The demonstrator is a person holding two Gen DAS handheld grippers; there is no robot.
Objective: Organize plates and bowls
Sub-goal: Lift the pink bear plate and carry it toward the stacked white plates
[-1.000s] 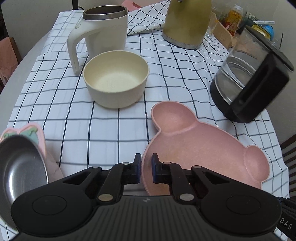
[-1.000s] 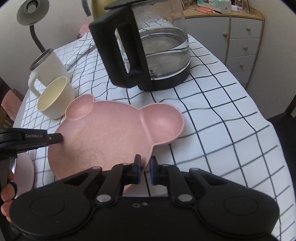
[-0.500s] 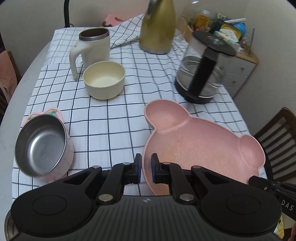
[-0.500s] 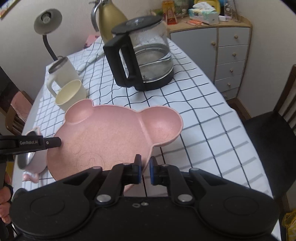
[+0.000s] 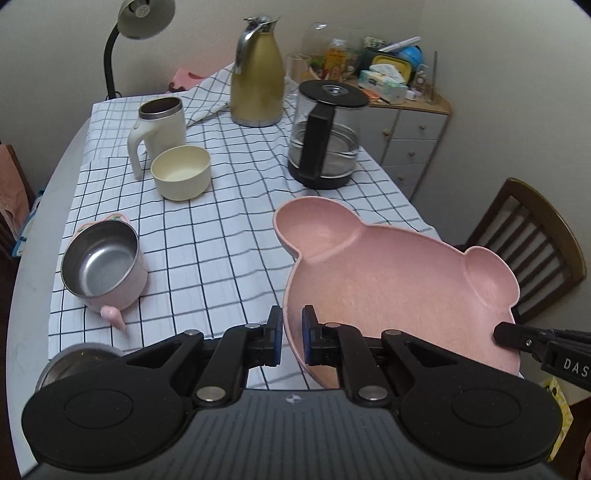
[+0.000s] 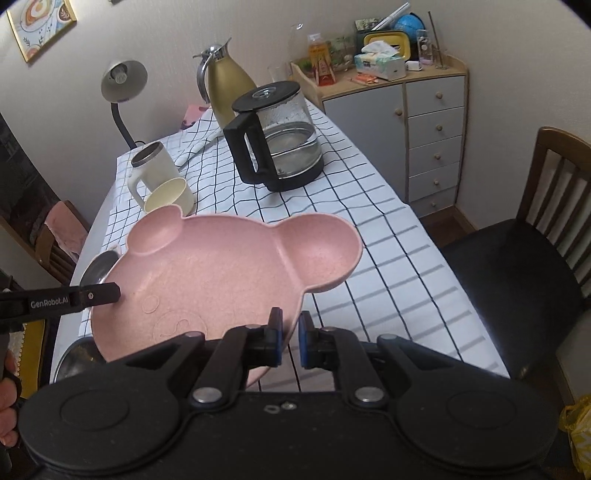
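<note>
Presently, item one: pink bear-shaped plate (image 5: 399,280), held aloft above the near edge of the table, filling the lower right of the left wrist view and the centre of the right wrist view. Three wells: one broad face, two round ears. Rim pinched at two spots. Left gripper (image 5: 292,341) clamped on the rim at the face's near-left edge; right gripper (image 6: 290,341) clamped on the rim below the right ear. Both pairs of fingers stand close together with the thin rim between them.

Handling, judged: looks like a light, stiff moulded composite, matt and slightly grainy, so not very slippery; likely to chip or crack if dropped. A raised rim is the natural hold; opposite edges keep it level.

Item two: cream bowl (image 5: 181,171), upper left, on the checked tablecloth (image 5: 221,229), just beside a white mug (image 5: 157,134).

Item three: steel-lined pink bowl (image 5: 101,264), left of centre, tilted toward the camera.

Item four: steel vessel rim (image 5: 79,356), partly hidden at lower left; kind cannot be told.

Sundry: glass coffee carafe (image 5: 325,147), gold thermos jug (image 5: 258,74), desk lamp (image 5: 142,18), grey drawer cabinet (image 6: 417,129) with clutter on top, wooden chair (image 6: 535,240).
</note>
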